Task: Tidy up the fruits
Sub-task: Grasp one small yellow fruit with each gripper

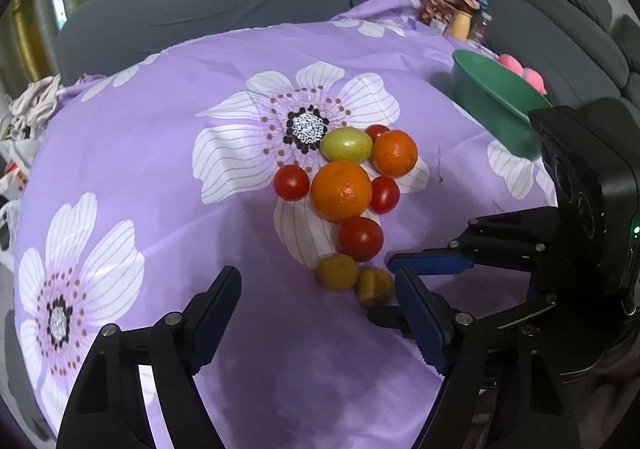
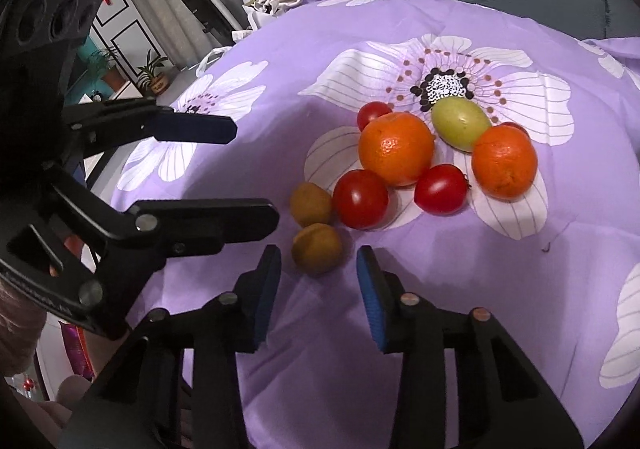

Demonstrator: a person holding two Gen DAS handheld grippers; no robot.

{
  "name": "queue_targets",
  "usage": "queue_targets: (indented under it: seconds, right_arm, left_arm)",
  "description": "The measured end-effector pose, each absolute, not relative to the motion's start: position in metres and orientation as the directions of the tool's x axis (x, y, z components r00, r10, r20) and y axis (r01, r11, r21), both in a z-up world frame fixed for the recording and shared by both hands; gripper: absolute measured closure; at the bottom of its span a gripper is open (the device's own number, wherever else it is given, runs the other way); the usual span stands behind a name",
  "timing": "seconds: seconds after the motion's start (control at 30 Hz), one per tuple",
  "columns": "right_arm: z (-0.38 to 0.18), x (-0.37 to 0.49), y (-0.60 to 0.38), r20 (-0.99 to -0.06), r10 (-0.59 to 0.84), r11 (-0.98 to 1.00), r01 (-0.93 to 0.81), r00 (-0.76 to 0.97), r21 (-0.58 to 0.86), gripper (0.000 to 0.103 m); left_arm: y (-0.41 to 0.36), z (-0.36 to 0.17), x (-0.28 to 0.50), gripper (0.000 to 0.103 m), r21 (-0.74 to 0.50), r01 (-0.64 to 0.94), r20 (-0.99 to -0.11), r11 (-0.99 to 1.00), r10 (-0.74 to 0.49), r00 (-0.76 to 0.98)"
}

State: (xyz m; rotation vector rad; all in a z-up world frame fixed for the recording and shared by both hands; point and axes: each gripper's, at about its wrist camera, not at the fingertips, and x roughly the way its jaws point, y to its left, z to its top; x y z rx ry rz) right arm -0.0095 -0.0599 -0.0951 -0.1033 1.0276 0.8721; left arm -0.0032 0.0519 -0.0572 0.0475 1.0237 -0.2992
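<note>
Two small round brownish-yellow fruits (image 2: 316, 247) lie just ahead of my right tongs (image 2: 318, 291), the nearer between their parted, unclamped tips; my left tongs (image 1: 316, 297), also apart, sit alongside.

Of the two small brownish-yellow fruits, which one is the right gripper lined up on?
The nearer brownish fruit, just ahead of the right gripper, its pads not touching it. The other brownish fruit lies farther back, beside a red tomato.
</note>
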Motion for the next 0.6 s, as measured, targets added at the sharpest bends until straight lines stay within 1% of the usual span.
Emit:
queue_targets:
  seconds: [0.03, 0.07, 0.13, 0.17, 0.2, 0.37, 0.4, 0.47, 0.6]
  right_arm:
    - [-0.097, -0.008, -0.059, -0.782, 0.584, 0.671, -0.673, 0.219, 0.312, 0.071]
    - [-0.097, -0.007, -0.059, -0.780, 0.586, 0.669, -0.674, 0.220, 0.313, 0.076]
    - [-0.097, -0.006, -0.060, -0.773, 0.599, 0.660, -0.675, 0.207, 0.330, 0.076]
    - [-0.097, -0.006, -0.062, -0.775, 0.596, 0.663, -0.673, 0.210, 0.328, 0.076]
    - [-0.097, -0.006, -0.065, -0.778, 0.590, 0.669, -0.671, 0.216, 0.321, 0.076]
    - [-0.095, -0.007, -0.081, -0.787, 0.571, 0.691, -0.655, 0.235, 0.305, 0.076]
    - [-0.094, -0.007, -0.084, -0.787, 0.569, 0.693, -0.655, 0.238, 0.302, 0.076]
    - [-0.093, -0.008, -0.089, -0.787, 0.566, 0.697, -0.653, 0.246, 0.297, 0.076]
    - [-0.089, -0.007, -0.098, -0.776, 0.578, 0.699, -0.644, 0.252, 0.312, 0.076]
  left_arm:
    - [0.051, -0.058, -0.002, 0.027, -0.098, 0.273, -0.848, 0.957, -0.224, 0.480]
    - [0.049, -0.059, 0.000, 0.027, -0.096, 0.282, -0.851, 0.955, -0.226, 0.474]
    - [0.045, -0.061, 0.003, 0.031, -0.094, 0.303, -0.856, 0.948, -0.232, 0.461]
    - [0.043, -0.062, 0.005, 0.037, -0.092, 0.311, -0.859, 0.946, -0.233, 0.456]
    - [0.042, -0.063, 0.006, 0.039, -0.090, 0.322, -0.863, 0.942, -0.235, 0.448]
    - [0.034, -0.065, 0.013, 0.040, -0.068, 0.363, -0.877, 0.929, -0.229, 0.422]
    - [0.031, -0.066, 0.014, 0.044, -0.067, 0.374, -0.883, 0.925, -0.230, 0.409]
    - [0.025, -0.070, 0.015, 0.050, -0.046, 0.399, -0.897, 0.916, -0.214, 0.386]
    - [0.014, -0.083, 0.019, 0.052, -0.015, 0.431, -0.928, 0.902, -0.173, 0.330]
